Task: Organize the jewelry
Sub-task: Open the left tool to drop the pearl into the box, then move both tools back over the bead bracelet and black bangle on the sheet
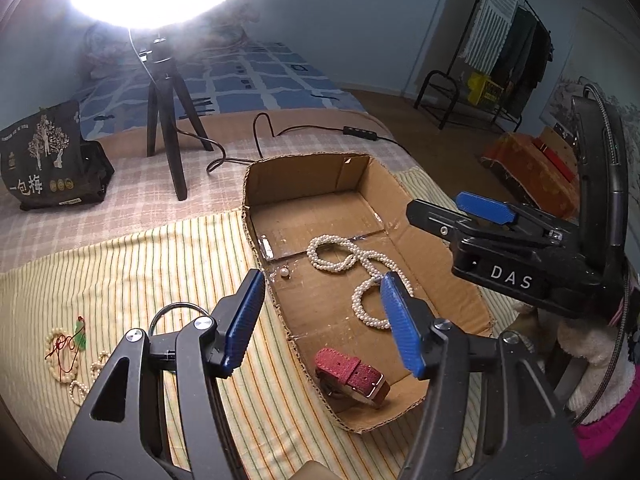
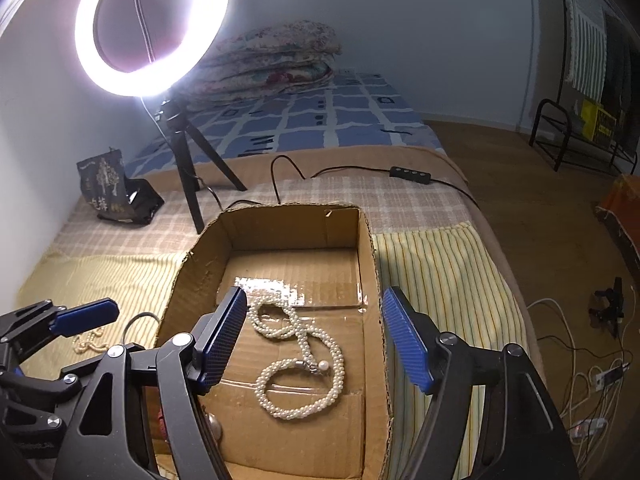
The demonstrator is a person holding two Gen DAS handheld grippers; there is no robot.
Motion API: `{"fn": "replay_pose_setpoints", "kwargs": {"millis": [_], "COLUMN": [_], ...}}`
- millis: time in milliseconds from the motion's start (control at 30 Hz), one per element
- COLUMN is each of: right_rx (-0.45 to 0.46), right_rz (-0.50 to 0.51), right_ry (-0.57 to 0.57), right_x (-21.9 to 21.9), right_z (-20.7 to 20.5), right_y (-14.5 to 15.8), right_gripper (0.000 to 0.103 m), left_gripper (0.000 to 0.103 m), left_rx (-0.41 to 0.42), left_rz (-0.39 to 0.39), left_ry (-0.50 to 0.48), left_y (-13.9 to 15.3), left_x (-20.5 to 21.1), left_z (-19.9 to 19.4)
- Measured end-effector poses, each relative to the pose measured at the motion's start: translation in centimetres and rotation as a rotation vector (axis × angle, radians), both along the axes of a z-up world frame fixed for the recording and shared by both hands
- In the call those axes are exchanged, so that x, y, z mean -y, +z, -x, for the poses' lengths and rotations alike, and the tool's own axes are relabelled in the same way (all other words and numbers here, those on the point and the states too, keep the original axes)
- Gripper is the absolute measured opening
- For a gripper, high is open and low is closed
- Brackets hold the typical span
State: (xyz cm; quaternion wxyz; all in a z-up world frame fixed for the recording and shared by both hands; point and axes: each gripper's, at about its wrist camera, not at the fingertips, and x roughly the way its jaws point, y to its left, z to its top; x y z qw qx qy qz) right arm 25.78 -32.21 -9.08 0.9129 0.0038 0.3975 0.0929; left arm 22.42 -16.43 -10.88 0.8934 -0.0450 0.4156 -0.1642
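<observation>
**Operator:** In the middle of both wrist views sits the cardboard box, and the pearl necklace lies looped on its floor, touching neither tool. My left gripper has its jaws apart with nothing between them, and my right gripper hangs over the box the same way, spread and empty.

**Spotter:** So what worries you?

**Operator:** The leftovers. At the lower left of the left view, a beaded bracelet tangled with red cord and more pearl strands lie on the striped cloth. I judge a pinch there could lift cord and cloth together, or drag two pieces at once.

**Spotter:** And inside the box?

**Operator:** A loose pearl sits near the left wall; a careless drop could send it rolling. The red watch strap lies close to the near wall, and reaching past it could knock it out. There may be another bead low in the right view, but my own finger hides most of it.

**Spotter:** Anything else?

**Operator:** The two tools hang near each other; crossing paths risks a bump.
</observation>
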Motion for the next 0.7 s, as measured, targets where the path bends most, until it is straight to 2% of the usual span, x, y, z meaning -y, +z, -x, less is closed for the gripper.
{"fn": "replay_pose_setpoints", "kwargs": {"millis": [700], "right_rx": [0.007], "right_rz": [0.019], "right_ry": [-0.031], "right_x": [-0.8], "right_z": [1.8], "right_y": [1.8], "right_gripper": [0.071], "left_gripper": [0.075], "left_rx": [0.037], "left_rz": [-0.014], "left_ry": [0.023], "left_y": [2.0], "left_x": [-2.1], "left_z": [2.2]}}
